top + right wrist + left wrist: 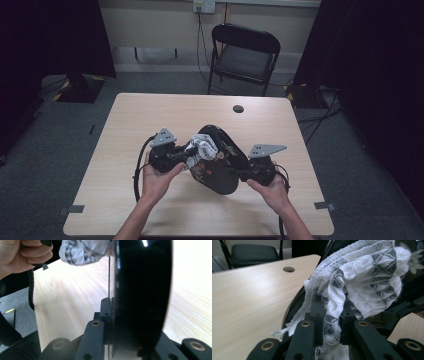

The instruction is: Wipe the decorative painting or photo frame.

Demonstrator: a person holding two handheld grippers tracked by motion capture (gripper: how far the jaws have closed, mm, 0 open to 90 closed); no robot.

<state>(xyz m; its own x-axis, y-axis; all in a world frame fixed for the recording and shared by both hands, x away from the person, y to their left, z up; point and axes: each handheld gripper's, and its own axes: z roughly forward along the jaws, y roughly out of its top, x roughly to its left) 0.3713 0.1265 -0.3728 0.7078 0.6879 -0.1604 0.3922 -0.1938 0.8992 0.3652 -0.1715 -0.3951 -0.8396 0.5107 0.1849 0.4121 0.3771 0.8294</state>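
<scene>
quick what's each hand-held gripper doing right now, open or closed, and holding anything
Left hand-held gripper: closed on the white patterned cloth.
Right hand-held gripper: closed on the rim of the glossy black plate, held on edge above the table.

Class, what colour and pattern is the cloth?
White cloth with grey-black woven triangle bands; the left gripper view shows it best.

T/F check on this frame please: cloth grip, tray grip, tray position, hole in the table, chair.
1. The left gripper is shut on the white cloth with grey woven pattern. True.
2. The right gripper hangs open, clear of the glossy black oval tray. False: it is shut on the tray's rim.
3. The tray lies flat on the pale wooden table. False: it is held tilted on edge.
4. The table has a round dark hole. True.
5. The black folding chair holds a box. False: its seat is bare.
</scene>
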